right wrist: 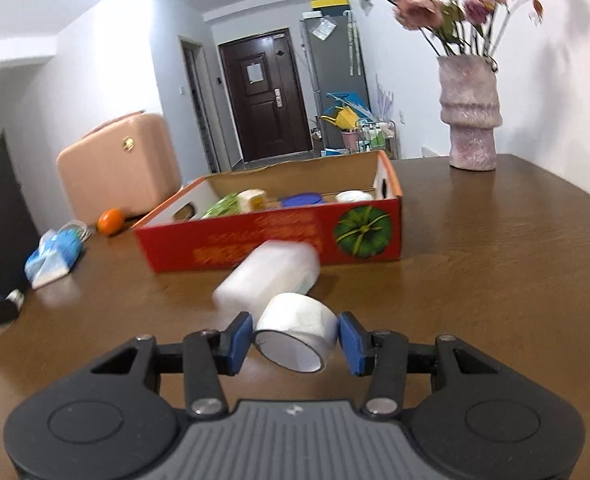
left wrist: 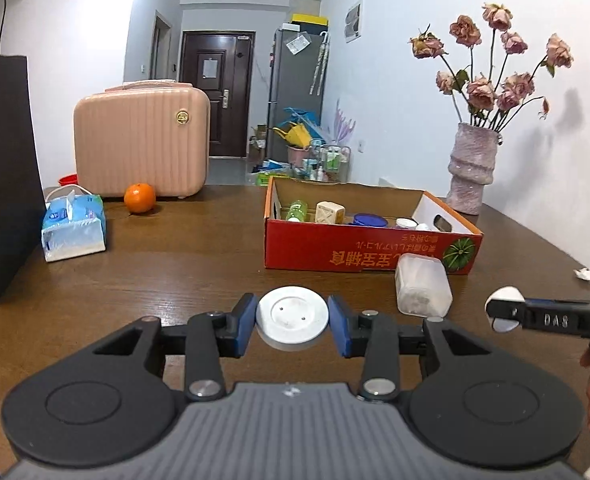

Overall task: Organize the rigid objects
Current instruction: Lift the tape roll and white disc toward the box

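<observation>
Left claw: my left claw point(left wrist: 292, 325) is clenched on a white round disc point(left wrist: 292, 315), one blue pad at each side of its rim. The disc lies flat-face up, which I judge gives the pads a firm edge to bite.

Right claw: my right claw point(right wrist: 295, 339) brackets a roll of white tape point(right wrist: 295, 330), tilted with its open core toward the camera. The pads sit just beside the roll; I cannot tell whether they truly press it or only flank it.

Where the goods go: the red cardboard box point(left wrist: 369, 250) stands on the desk point(left wrist: 175, 272) at far right of the left claw, already holding a green bottle point(left wrist: 297, 210), a beige cube point(left wrist: 330, 212) and a blue lid point(left wrist: 370, 220). I take it as the place for both pieces.

In the way: a frosted plastic container point(right wrist: 269, 278) lies on its side touching the box's near wall, directly between my right claw and the box. I would have to lift over it.

Around: tissue pack point(left wrist: 73, 226) and orange point(left wrist: 139, 198) at far left, near a pink suitcase point(left wrist: 141, 144); a vase of dried roses point(left wrist: 473, 168) at far right, well apart from my path.
</observation>
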`<control>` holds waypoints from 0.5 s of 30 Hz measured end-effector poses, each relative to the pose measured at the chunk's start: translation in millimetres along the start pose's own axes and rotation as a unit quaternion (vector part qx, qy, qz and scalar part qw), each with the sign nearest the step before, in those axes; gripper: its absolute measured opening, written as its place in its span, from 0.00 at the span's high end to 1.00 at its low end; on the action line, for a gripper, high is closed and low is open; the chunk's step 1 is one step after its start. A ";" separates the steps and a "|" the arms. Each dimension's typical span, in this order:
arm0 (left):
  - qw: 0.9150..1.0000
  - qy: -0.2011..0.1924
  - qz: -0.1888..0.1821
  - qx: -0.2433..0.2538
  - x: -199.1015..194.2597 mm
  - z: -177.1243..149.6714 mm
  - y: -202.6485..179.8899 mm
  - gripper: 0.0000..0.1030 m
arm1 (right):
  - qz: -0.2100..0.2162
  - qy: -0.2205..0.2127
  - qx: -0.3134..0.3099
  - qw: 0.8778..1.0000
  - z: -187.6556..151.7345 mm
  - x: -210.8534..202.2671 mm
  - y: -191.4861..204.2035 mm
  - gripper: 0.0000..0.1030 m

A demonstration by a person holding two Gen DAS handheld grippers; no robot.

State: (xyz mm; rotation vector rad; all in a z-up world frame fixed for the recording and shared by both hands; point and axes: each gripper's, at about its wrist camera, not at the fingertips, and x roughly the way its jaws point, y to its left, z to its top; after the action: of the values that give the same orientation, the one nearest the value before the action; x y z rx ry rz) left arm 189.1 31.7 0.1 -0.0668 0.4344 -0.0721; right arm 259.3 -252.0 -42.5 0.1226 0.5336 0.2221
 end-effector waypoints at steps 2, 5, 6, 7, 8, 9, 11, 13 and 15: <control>1.000 -0.005 -0.012 -0.007 -3.9 -2.6 7.2 0.61 | -0.006 -0.001 -0.022 1.000 -5.2 -11.0 14.2 0.55; 1.000 -0.003 -0.025 -0.018 -3.9 -4.3 14.8 0.61 | -0.012 -0.006 -0.038 0.999 -6.1 -25.0 27.7 0.55; 0.999 -0.001 -0.028 -0.020 -3.2 -4.2 16.6 0.61 | -0.010 -0.010 -0.041 0.999 -4.2 -29.6 30.9 0.55; 0.999 -0.002 -0.032 -0.022 -2.1 -3.2 17.5 0.61 | -0.008 -0.016 -0.043 0.999 -1.1 -34.2 33.0 0.55; 0.999 -0.004 -0.035 -0.022 -0.3 -1.4 17.6 0.61 | -0.005 -0.024 -0.043 0.999 1.4 -39.5 34.8 0.55; 0.999 -0.007 -0.038 -0.020 0.2 0.1 17.3 0.61 | -0.003 -0.033 -0.043 0.999 4.4 -42.7 34.6 0.55; 0.999 -0.014 -0.045 -0.016 4.9 4.3 15.2 0.61 | 0.000 -0.047 -0.037 0.998 11.5 -47.9 32.5 0.55; 0.998 -0.011 -0.052 -0.015 14.9 8.8 12.8 0.61 | 0.003 -0.051 -0.029 0.998 17.2 -47.6 28.5 0.55; 0.998 -0.005 -0.061 -0.013 28.2 16.4 9.8 0.61 | 0.001 -0.050 -0.028 0.998 23.2 -41.6 24.7 0.55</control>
State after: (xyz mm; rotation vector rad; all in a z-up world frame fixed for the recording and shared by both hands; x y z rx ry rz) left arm 222.0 39.8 2.4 -0.1184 0.4208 -0.1861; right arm 232.0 -239.4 2.0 0.0803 0.4274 0.2314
